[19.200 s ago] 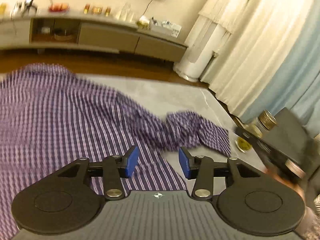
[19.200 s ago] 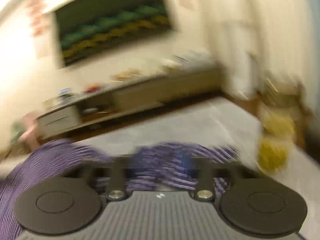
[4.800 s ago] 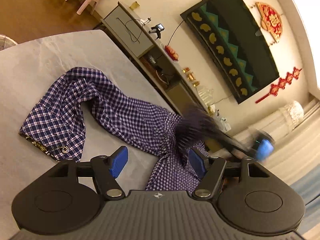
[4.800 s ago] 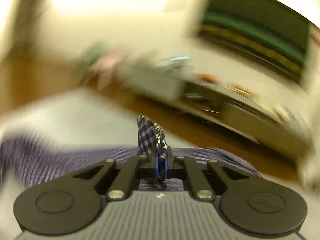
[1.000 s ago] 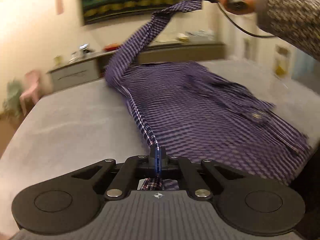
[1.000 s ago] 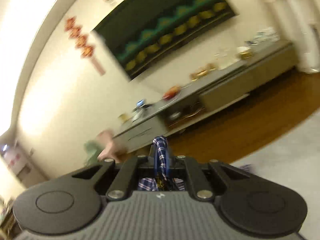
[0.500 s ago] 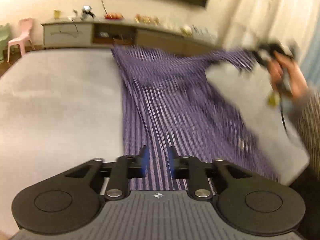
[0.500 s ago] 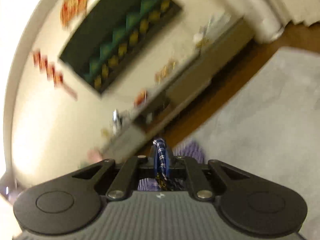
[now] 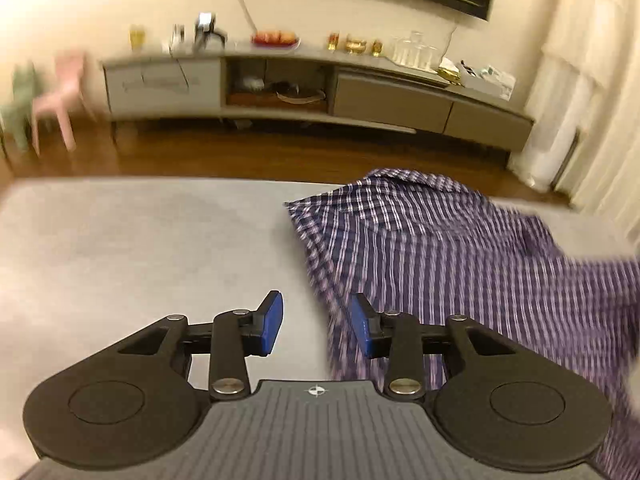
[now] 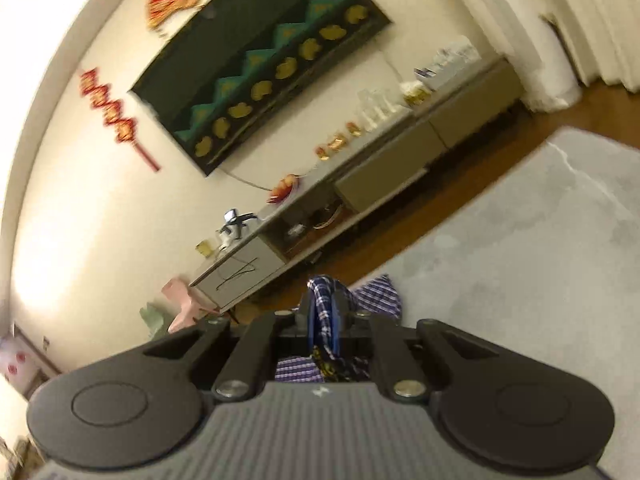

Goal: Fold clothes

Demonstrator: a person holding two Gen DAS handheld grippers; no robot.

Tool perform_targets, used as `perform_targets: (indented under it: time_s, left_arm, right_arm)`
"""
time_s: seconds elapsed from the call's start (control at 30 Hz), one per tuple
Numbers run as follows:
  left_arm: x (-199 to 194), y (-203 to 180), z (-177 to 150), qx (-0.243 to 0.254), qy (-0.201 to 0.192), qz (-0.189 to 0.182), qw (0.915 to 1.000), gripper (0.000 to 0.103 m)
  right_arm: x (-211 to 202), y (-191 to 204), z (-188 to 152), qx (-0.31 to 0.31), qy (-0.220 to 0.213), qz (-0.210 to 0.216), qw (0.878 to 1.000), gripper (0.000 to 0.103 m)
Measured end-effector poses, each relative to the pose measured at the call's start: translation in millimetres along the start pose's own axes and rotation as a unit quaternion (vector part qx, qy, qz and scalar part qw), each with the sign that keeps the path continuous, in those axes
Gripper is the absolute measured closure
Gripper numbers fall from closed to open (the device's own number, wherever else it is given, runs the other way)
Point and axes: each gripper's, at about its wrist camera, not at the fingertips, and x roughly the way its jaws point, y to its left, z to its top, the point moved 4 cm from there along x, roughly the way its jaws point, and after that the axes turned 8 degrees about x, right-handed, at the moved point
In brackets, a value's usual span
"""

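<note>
We have the checked shirt (image 9: 460, 264) spread on the grey table (image 9: 140, 248), ahead and right of the left gripper (image 9: 316, 326), whose fingers have just been opening with only the shirt's edge showing between them, unpressed. The right gripper (image 10: 324, 320) is clamped on a bunch of shirt, probably to lay it over. Only the left view shows the spread cloth; only the right shows that grip.
</note>
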Motion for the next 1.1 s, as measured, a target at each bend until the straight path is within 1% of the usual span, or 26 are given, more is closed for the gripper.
perform_targets:
  time_s: [0.07,0.1,0.13,0.17,0.23,0.27,0.33,0.37,0.4,0.47,0.53,0.6,0.63,0.7,0.8,0.83,0.87,0.93,0.97,1.0,1.03,1.07,1.1]
  left_arm:
    - [32,4,12,-0.009,0.007,-0.020,0.9997,0.063]
    - [47,4,17,-0.006,0.011,-0.025,0.9996,0.065]
    - [61,4,21,0.003,0.017,-0.026,0.9995,0.088]
    - [73,3,25,0.019,0.022,-0.022,0.9993,0.100]
    - [89,2,36,0.053,0.015,-0.009,0.9984,0.100]
    - [95,4,42,0.060,0.010,-0.002,0.9982,0.100]
    - [105,9,55,0.064,0.001,0.014,0.9978,0.100]
    - [105,13,58,0.059,-0.001,0.014,0.9982,0.100]
    - [101,19,59,0.046,-0.001,0.006,0.9989,0.099]
    - [91,30,60,0.020,-0.001,-0.010,0.9998,0.098]
    - [78,43,58,-0.007,-0.005,-0.024,0.9997,0.095]
    - [52,59,47,-0.037,-0.016,-0.038,0.9985,0.095]
    - [38,64,39,-0.047,-0.017,-0.050,0.9975,0.095]
    - [7,69,16,-0.047,-0.014,-0.082,0.9954,0.095]
    - [-33,65,-22,-0.028,0.004,-0.121,0.9923,0.095]
    - [-44,61,-35,-0.022,0.009,-0.130,0.9913,0.092]
    - [-54,57,-48,-0.017,0.013,-0.135,0.9906,0.082]
    - [-73,52,-73,-0.013,0.009,-0.140,0.9901,0.072]
    - [-84,48,-87,-0.016,0.007,-0.144,0.9895,0.071]
    - [-94,43,-98,-0.018,0.005,-0.145,0.9892,0.071]
    - [-105,37,-106,-0.016,0.000,-0.149,0.9888,0.071]
    - [-120,32,-117,-0.012,-0.010,-0.155,0.9878,0.071]
    - [-133,25,-126,-0.006,-0.018,-0.162,0.9866,0.071]
  right_arm:
    - [-3,16,-3,-0.024,0.007,0.012,1.000,0.095]
    - [-4,25,-5,-0.034,0.014,0.021,0.999,0.095]
    - [-4,34,-8,-0.043,0.022,0.032,0.998,0.095]
    - [-5,44,-12,-0.052,0.031,0.045,0.997,0.095]
    - [-13,72,-28,-0.077,0.052,0.085,0.992,0.095]
    - [-18,87,-37,-0.092,0.065,0.108,0.988,0.095]
    - [-26,121,-67,-0.129,0.099,0.155,0.974,0.095]
    - [-26,136,-86,-0.152,0.115,0.171,0.967,0.095]
    - [-25,149,-106,-0.172,0.130,0.181,0.960,0.095]
    - [-9,163,-149,-0.195,0.176,0.185,0.947,0.095]
    - [7,175,-193,-0.217,0.223,0.187,0.932,0.095]
    - [24,183,-236,-0.239,0.268,0.184,0.915,0.095]
    - [33,184,-258,-0.250,0.290,0.178,0.907,0.095]
    - [44,183,-292,-0.279,0.314,0.163,0.893,0.095]
    - [48,186,-319,-0.310,0.320,0.141,0.884,0.095]
    - [49,188,-328,-0.320,0.322,0.134,0.881,0.095]
    - [50,187,-337,-0.326,0.326,0.126,0.878,0.095]
    - [52,184,-360,-0.333,0.338,0.118,0.872,0.094]
    - [51,183,-369,-0.339,0.343,0.119,0.868,0.088]
    - [50,181,-378,-0.345,0.346,0.120,0.864,0.074]
    - [45,179,-378,-0.342,0.352,0.118,0.863,0.068]
    - [40,176,-376,-0.338,0.358,0.116,0.863,0.065]
    - [30,173,-365,-0.328,0.356,0.125,0.866,0.063]
